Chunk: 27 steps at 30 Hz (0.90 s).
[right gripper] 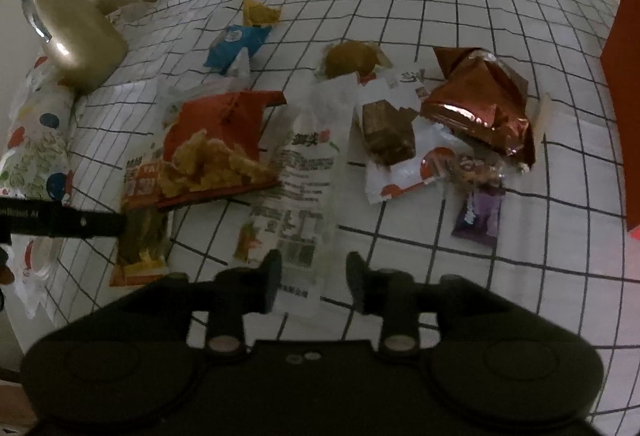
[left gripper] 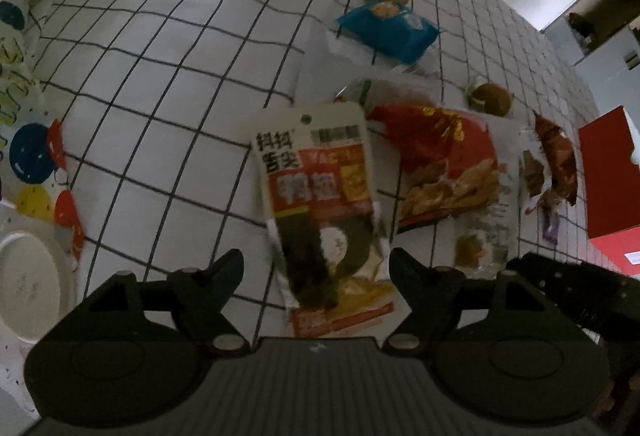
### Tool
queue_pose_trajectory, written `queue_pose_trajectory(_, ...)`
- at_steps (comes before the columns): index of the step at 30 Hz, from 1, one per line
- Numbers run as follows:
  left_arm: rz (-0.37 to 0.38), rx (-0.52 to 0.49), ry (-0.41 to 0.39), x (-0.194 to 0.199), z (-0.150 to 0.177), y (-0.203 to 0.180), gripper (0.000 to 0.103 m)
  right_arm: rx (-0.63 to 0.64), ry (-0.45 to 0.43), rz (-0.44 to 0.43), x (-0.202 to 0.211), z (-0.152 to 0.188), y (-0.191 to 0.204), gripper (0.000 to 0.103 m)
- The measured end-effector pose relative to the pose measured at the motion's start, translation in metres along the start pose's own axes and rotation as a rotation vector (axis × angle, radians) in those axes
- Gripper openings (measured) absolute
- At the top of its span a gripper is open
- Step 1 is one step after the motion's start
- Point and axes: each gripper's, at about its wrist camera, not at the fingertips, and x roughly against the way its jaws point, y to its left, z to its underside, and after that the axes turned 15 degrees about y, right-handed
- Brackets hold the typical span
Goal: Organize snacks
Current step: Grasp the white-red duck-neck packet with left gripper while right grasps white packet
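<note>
The checked tablecloth (left gripper: 160, 83) lies bare to the left of the snack pile, up to the gold jug (right gripper: 76, 35) and the spotted paper roll (right gripper: 36, 139). On the right, a red box (left gripper: 604, 175) closes the edge. Packets overlap in the middle: white packet (right gripper: 304, 171), red chip bag (right gripper: 224, 139), copper foil bag (right gripper: 480, 103).

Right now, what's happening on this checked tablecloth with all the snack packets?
A person is sorting snacks with two handheld grippers. The left gripper is open around the bottom of a white and orange packet with black lettering. The right gripper hangs open above a clear printed wrapper. Other packets lie scattered on the tablecloth.
</note>
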Motion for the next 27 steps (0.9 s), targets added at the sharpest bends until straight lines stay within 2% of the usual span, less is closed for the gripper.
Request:
queue_pose_trajectory(1,-0.007,-0.004,0.0,0.0,0.001,0.001,0.08,0.004,0.001,0.007,0.0,-0.001,0.002,0.046)
queue_pose_trajectory(3,-0.032,-0.015,-0.005,-0.002,0.003,-0.001,0.081,0.016,-0.012,0.018,0.002,-0.004,0.008,0.068)
queue_pose_trajectory(8,-0.088,-0.031,-0.022,-0.01,0.006,-0.011,0.082,0.032,-0.018,0.054,-0.005,-0.014,0.031,0.081)
queue_pose_trajectory(14,-0.14,-0.01,-0.03,-0.02,0.006,-0.018,0.082,0.028,-0.014,0.177,-0.023,-0.021,0.052,0.081)
queue_pose_trajectory(20,-0.171,-0.019,-0.047,-0.025,0.001,-0.028,0.086,0.013,-0.014,0.227,-0.03,-0.024,0.06,0.082)
queue_pose_trajectory(27,-0.233,-0.01,-0.053,-0.033,0.0,-0.039,0.09,-0.012,0.004,0.266,-0.037,-0.024,0.058,0.075)
